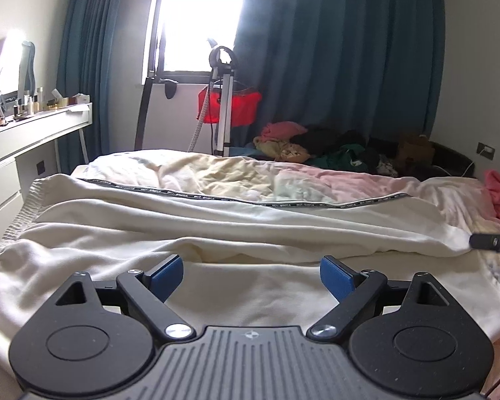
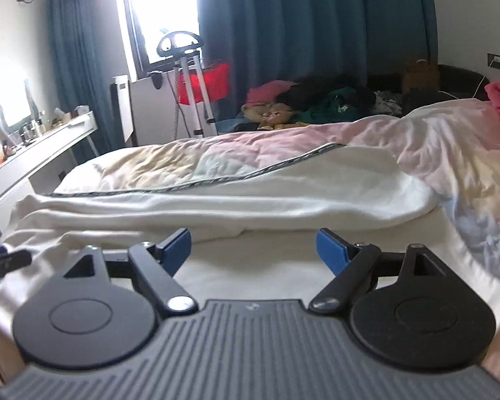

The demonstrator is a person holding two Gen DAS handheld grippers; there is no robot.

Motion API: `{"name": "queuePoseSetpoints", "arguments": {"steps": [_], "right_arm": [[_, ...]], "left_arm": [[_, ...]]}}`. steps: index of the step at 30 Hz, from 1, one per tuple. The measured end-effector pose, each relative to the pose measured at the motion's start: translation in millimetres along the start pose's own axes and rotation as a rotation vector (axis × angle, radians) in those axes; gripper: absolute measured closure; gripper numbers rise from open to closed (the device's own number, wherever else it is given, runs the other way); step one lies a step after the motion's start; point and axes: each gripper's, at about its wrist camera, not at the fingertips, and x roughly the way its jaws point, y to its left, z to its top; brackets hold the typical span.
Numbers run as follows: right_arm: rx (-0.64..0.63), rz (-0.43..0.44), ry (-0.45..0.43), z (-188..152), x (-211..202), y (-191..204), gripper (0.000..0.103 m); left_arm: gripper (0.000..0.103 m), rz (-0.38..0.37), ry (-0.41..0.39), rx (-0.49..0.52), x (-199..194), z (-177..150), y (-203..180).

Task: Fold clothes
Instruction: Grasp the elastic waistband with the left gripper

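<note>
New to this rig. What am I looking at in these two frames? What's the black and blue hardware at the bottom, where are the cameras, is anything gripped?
No robot arm here: a person holds a two-finger gripper in each hand, each with a fisheye camera looking forward along its fingers. One picture is from the left gripper, the other from the right gripper. The black arms ending in blue pads are the fingers. Both grippers are open and hold nothing. They hover over a cream garment spread across a bed, with a dark printed band along its far edge. The dark piece at the left picture's right edge is probably the other gripper. Behind: a clothes pile, teal curtains, a dressing table.
</note>
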Motion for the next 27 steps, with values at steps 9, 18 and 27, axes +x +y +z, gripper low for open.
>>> {"name": "queuePoseSetpoints", "arguments": {"steps": [9, 18, 27], "right_arm": [[-0.012, 0.018, 0.011, -9, -4, 7, 0.019], [0.055, -0.053, 0.014, -12, 0, -12, 0.019], [0.075, -0.054, 0.007, -14, 0, -17, 0.019]], "left_arm": [[0.012, 0.162, 0.166, -0.243, -1, 0, 77], [0.012, 0.449, 0.29, -0.753, -25, -6, 234], [0.012, 0.473, 0.34, -1.142, -34, -52, 313]]}}
